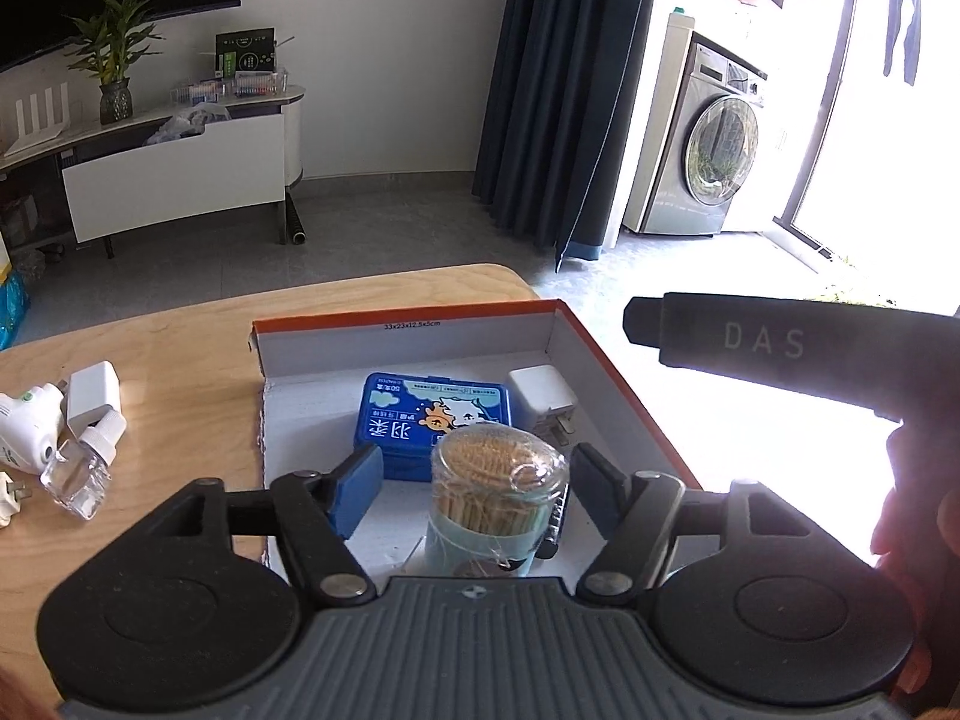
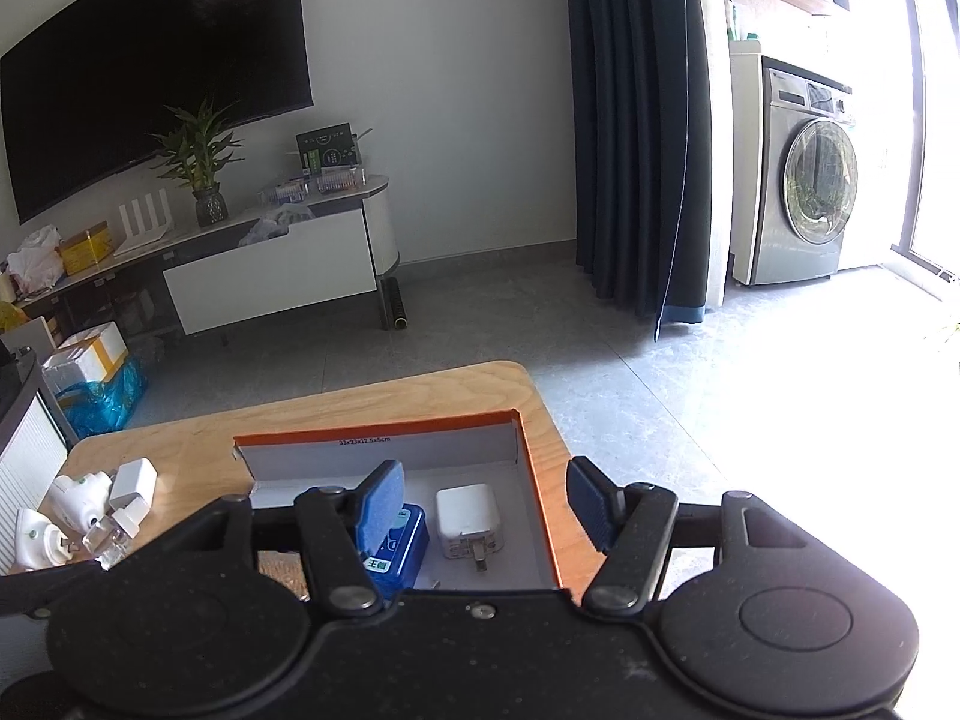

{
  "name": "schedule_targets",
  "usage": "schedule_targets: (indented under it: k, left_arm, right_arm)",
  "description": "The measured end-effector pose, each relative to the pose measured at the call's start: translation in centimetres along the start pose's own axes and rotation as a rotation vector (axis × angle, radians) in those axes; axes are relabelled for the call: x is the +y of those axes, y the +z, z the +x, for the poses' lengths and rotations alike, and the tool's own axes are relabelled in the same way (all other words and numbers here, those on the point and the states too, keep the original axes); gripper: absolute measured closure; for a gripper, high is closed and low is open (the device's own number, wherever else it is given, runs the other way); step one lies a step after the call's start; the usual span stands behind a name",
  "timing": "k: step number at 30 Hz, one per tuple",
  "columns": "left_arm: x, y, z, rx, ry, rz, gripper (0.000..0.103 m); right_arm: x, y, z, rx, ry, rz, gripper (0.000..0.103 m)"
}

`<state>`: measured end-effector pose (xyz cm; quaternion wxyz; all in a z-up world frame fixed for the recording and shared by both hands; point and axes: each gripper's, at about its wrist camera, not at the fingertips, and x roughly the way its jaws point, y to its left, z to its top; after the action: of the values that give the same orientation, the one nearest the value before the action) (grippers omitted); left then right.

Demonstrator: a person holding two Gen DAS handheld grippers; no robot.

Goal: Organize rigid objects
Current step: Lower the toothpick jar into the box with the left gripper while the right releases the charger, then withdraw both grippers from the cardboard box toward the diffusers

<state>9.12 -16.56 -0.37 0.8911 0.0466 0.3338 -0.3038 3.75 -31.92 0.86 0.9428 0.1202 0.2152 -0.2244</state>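
An orange-edged cardboard box (image 1: 612, 360) with a white inside sits on the wooden table. In it lie a blue tin (image 1: 420, 414), a white charger (image 1: 543, 399) and a clear jar of toothpicks (image 1: 498, 498). My left gripper (image 1: 477, 483) is open, its pads on either side of the jar without touching it. My right gripper (image 2: 486, 504) is open and empty above the box (image 2: 534, 480), over the blue tin (image 2: 399, 546) and the charger (image 2: 468, 519).
Left of the box on the table (image 1: 180, 348) lie a white charger (image 1: 93, 393), a small clear bottle (image 1: 81, 468) and white plug-in devices (image 1: 27, 429). The table's far edge lies just behind the box. The right gripper's handle (image 1: 750, 342) shows at right.
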Motion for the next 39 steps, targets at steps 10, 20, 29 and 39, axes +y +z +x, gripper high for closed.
schedule_targets:
  k: [10, 20, 29, 39]
  left_arm:
    - [1.6, 0.7, -2.5, -0.052, 0.062, -0.024, 0.011]
    - [5.8, -0.2, -4.8, -0.051, 0.153, -0.094, 0.011]
    - [9.8, -1.4, -6.7, -0.048, 0.232, -0.157, 0.011]
    - [14.0, -2.7, -7.9, -0.029, 0.311, -0.224, 0.011]
  right_arm:
    - [1.5, 0.5, -1.9, -0.044, 0.007, -0.012, 0.025]
    - [4.5, -0.3, -2.3, -0.017, 0.060, -0.041, 0.023]
    - [8.4, -1.7, -1.8, 0.037, 0.129, -0.080, 0.023]
    - [12.7, -3.3, -1.1, 0.090, 0.198, -0.136, 0.023]
